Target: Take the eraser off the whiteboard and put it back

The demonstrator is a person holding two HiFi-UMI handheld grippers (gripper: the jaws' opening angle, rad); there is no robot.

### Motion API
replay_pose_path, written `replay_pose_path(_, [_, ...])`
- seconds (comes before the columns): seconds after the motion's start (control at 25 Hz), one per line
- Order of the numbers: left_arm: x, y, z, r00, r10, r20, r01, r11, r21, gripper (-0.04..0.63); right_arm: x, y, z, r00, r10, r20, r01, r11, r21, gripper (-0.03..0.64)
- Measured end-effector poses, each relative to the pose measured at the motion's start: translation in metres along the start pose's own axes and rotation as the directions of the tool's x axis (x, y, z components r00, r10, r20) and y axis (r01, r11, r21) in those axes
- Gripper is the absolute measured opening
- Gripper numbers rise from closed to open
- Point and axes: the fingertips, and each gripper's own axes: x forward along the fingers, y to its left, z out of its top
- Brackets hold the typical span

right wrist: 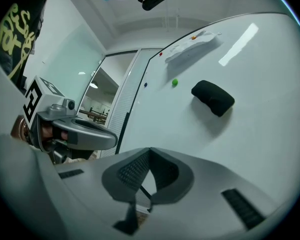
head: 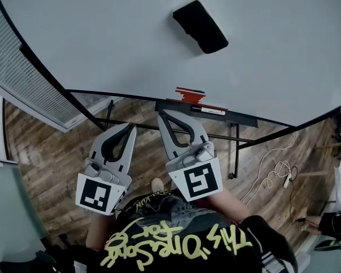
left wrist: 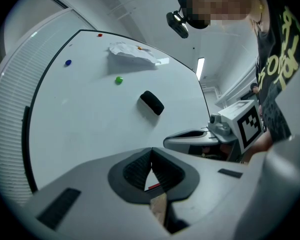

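Left gripper [head: 127, 128] and right gripper [head: 162, 115] closed, empty, eraser [head: 200, 26] on whiteboard [head: 102, 38], marker [head: 208, 111] in tray [head: 244, 120]

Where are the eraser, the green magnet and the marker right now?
eraser [head: 200, 26], head view, middle of its black body.
green magnet [left wrist: 119, 80], left gripper view, its centre.
marker [head: 208, 111], head view, middle of its white barrel.

- Floor [head: 51, 169]: brown wood planks.
- Blinds [head: 23, 90]: pale, fine slats, at the left.
- Cable [head: 271, 172]: white, in loose loops on the floor at the right.
- Ceiling light [left wrist: 200, 67]: one lit strip on a white ceiling.
- Doorway [right wrist: 92, 101]: a lit room shows beyond it.
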Motion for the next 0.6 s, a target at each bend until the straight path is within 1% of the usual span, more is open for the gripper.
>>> replay_pose_path(0.16, [-0.0005,-0.0002,0.0009,1.0,0.002,0.001,-0.002,1.0,0.001,0.008,-0.0015,0.0021,-0.0006,1.0,0.01,-0.008,-0.01,1.0,0.0,0.008])
replay_pose_path(0.28, [-0.001,0.0012,0.0021,1.0,-0.002,0.009,0.002,1.0,0.023,0.008,-0.0005,0.0022,0.001,1.0,0.008,-0.004,-0.008,1.0,0.002,0.008])
replay_pose_path(0.36, [-0.0019,0.0018,0.0017,1.0,0.0,0.007,0.0,1.0,0.015,0.008,0.0003,0.0027,0.0018,1.0,0.006,-0.005,-0.006,1.0,0.0,0.008])
replay_pose_path(0.44, [-0.003,0.0027,0.0008,1.0,-0.007,0.009,0.007,0.999,0.039,0.008,0.0008,0.004,0.0022,1.0,0.006,-0.009,-0.006,1.0,-0.002,0.008])
replay_pose_path(0.56, [-0.003,0.003,0.0003,1.0,-0.005,0.008,0.005,0.999,0.035,0.008,0.0007,0.006,0.0018,1.0,0.01,-0.015,-0.01,1.0,-0.002,0.008])
replay_pose_path(0.6, [-0.0031,0.0032,0.0007,1.0,-0.011,0.014,0.01,0.998,0.055,0.008,0.0008,0.0063,0.0017,1.0,0.01,-0.015,-0.01,1.0,-0.002,0.008])
